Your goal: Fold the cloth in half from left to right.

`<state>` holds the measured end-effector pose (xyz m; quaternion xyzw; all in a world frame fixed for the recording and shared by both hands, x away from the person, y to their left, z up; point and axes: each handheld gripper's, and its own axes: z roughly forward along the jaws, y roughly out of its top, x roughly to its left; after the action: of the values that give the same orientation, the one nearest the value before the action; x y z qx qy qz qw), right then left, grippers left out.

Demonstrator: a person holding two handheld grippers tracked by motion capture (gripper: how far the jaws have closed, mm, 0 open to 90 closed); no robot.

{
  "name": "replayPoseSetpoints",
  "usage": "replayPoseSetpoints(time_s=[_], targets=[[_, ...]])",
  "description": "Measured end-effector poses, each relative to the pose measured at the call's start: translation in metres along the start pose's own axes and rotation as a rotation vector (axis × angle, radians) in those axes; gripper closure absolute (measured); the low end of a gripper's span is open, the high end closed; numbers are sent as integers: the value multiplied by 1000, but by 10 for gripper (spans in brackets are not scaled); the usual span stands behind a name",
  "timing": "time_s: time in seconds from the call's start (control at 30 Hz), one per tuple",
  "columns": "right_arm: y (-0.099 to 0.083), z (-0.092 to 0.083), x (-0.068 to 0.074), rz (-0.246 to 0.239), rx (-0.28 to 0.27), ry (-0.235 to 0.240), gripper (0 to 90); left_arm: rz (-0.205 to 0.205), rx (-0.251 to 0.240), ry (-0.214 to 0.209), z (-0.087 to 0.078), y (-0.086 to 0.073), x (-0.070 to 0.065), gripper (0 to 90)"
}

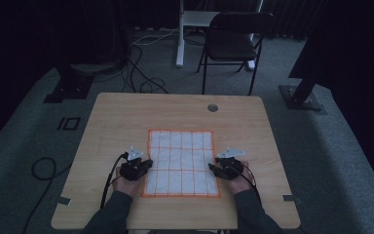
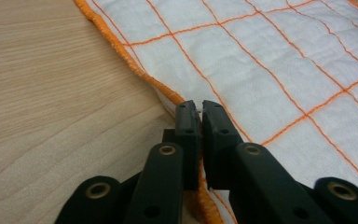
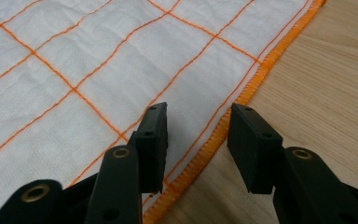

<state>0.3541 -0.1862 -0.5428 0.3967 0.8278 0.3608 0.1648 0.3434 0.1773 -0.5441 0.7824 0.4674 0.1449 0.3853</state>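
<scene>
cloth [image 2: 270,60] edge pinched by left gripper [image 2: 200,106], seemingly.

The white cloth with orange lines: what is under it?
The cloth lies flat on the wooden table, which shows all around it. Whether anything thin lies beneath cannot be seen; the cloth covers that part.

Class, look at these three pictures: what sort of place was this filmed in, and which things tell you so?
Most likely a recording lab or studio, not a home. A bare wooden table stands on grey carpet among loose cables, dark stand bases flank it, and a folding chair sits behind.
</scene>
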Motion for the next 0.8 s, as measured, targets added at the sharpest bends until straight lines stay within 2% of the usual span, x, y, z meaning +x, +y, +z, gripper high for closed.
replayPoseSetpoints(time_s=[0.13, 0.27, 0.57, 0.8], targets=[[0, 0, 0, 3, 0, -2, 580, -9, -2, -2, 0, 2, -1, 879], [0, -1, 1, 10, 1, -2, 582, -4, -33, -26, -5, 7, -2, 880], [-1, -1, 1, 14, 0, -3, 579, 46, -66, -72, -5, 28, -17, 880], [-2, -2, 1, 23, 2, 0, 561, 96, -68, -143, 0, 47, -35, 881]])
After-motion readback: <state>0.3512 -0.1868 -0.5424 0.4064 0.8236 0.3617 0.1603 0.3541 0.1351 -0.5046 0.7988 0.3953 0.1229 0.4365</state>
